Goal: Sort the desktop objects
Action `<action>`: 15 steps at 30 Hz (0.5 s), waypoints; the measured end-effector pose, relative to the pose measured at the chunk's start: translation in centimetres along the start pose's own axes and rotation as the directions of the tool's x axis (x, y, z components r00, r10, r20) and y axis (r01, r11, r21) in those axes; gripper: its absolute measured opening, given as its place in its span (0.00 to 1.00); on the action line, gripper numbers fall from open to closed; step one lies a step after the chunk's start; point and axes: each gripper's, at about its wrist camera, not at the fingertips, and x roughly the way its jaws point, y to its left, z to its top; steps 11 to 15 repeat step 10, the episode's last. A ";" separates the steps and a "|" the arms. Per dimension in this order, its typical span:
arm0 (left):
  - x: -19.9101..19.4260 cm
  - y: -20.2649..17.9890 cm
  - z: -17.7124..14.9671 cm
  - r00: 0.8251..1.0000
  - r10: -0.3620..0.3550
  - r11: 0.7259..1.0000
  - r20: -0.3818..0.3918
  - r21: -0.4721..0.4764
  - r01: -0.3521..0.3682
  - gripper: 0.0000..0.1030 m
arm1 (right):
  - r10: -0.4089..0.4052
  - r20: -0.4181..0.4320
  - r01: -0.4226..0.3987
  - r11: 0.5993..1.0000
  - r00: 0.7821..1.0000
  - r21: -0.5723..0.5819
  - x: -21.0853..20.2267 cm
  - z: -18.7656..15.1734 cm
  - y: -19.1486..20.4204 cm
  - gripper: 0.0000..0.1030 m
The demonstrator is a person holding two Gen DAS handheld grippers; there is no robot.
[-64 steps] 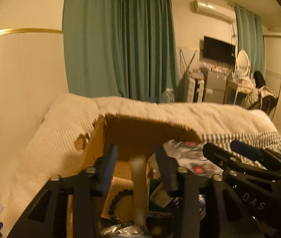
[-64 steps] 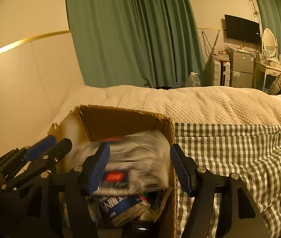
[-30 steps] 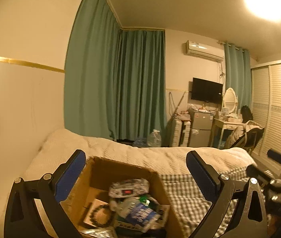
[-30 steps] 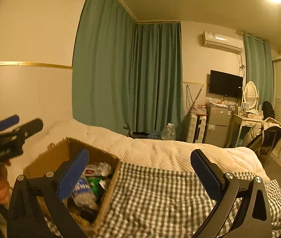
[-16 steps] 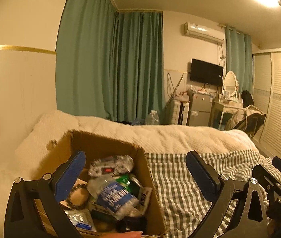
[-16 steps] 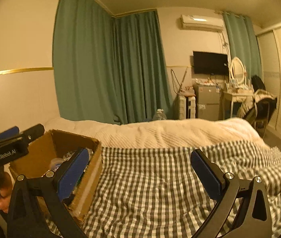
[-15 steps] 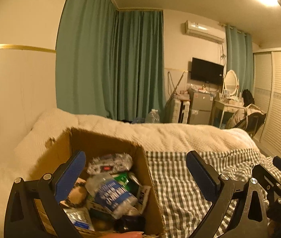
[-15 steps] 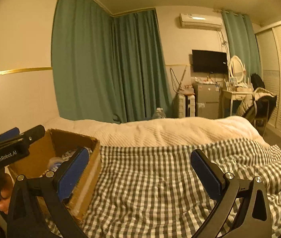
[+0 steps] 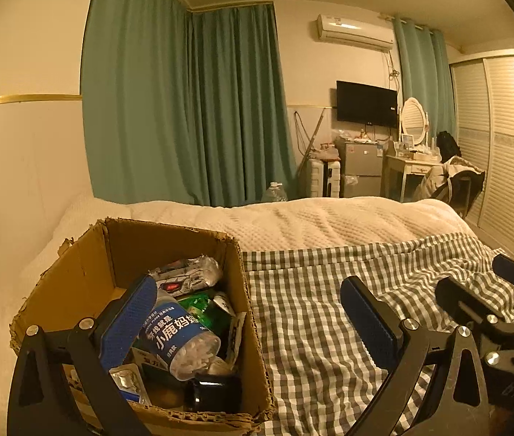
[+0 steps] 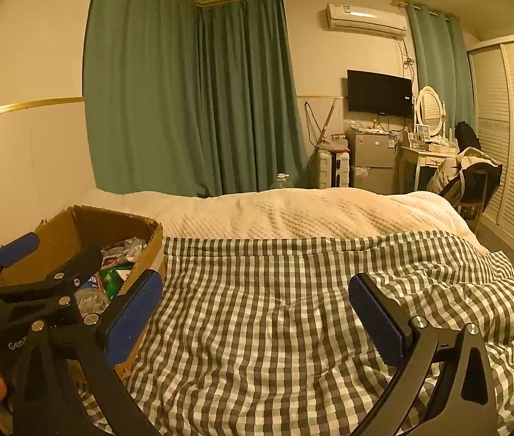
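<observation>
A brown cardboard box stands on the bed at the left; it also shows in the right wrist view. It holds a clear bottle with a blue label, a silver packet, a green packet, a blister pack and a black lid. My left gripper is open and empty, held just in front of the box's right front corner. My right gripper is open and empty over the checked cloth, right of the box.
A grey-and-white checked cloth covers the near bed, a cream quilt lies behind. Green curtains, a TV, a small fridge, a dressing table and a chair with clothes stand across the room. A wall runs along the left.
Both grippers have opened and drawn back from the box, leaving the objects in it. The right gripper has swung right over the checked cloth. In the last half second little has moved.
</observation>
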 end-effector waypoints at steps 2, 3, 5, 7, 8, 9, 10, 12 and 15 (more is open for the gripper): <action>0.2 0.1 0.0 1.000 0.001 1.000 -0.011 -0.011 -0.001 1.00 | -0.003 0.003 0.003 1.000 1.000 -0.006 0.1 -0.1 0.5 1.00; 0.3 0.1 0.0 1.000 -0.002 1.000 -0.016 -0.014 0.001 1.00 | -0.004 0.002 0.004 1.000 1.000 -0.007 0.2 0.0 0.5 1.00; 0.5 0.2 -0.1 1.000 -0.003 1.000 -0.025 -0.014 0.003 1.00 | -0.007 0.001 0.007 1.000 1.000 -0.007 0.3 -0.1 0.6 1.00; 0.7 0.4 -0.1 1.000 0.006 1.000 -0.027 -0.006 -0.006 1.00 | -0.010 0.000 0.010 1.000 1.000 -0.006 0.4 -0.2 0.6 1.00; 0.7 0.4 -0.1 1.000 0.006 1.000 -0.026 -0.004 -0.006 1.00 | -0.011 0.001 0.011 1.000 1.000 -0.006 0.4 -0.2 0.5 1.00; 0.7 0.5 -0.1 1.000 0.004 1.000 -0.027 -0.006 -0.004 1.00 | -0.012 0.003 0.012 1.000 1.000 -0.006 0.4 -0.2 0.5 1.00; 0.7 0.6 -0.1 1.000 0.000 1.000 -0.028 -0.010 0.000 1.00 | -0.015 0.007 0.015 1.000 1.000 -0.005 0.3 -0.2 0.4 1.00; 0.7 0.6 -0.1 1.000 0.000 1.000 -0.028 -0.010 0.000 1.00 | -0.015 0.007 0.015 1.000 1.000 -0.005 0.3 -0.2 0.4 1.00; 0.7 0.6 -0.1 1.000 0.000 1.000 -0.028 -0.010 0.000 1.00 | -0.015 0.007 0.015 1.000 1.000 -0.005 0.3 -0.2 0.4 1.00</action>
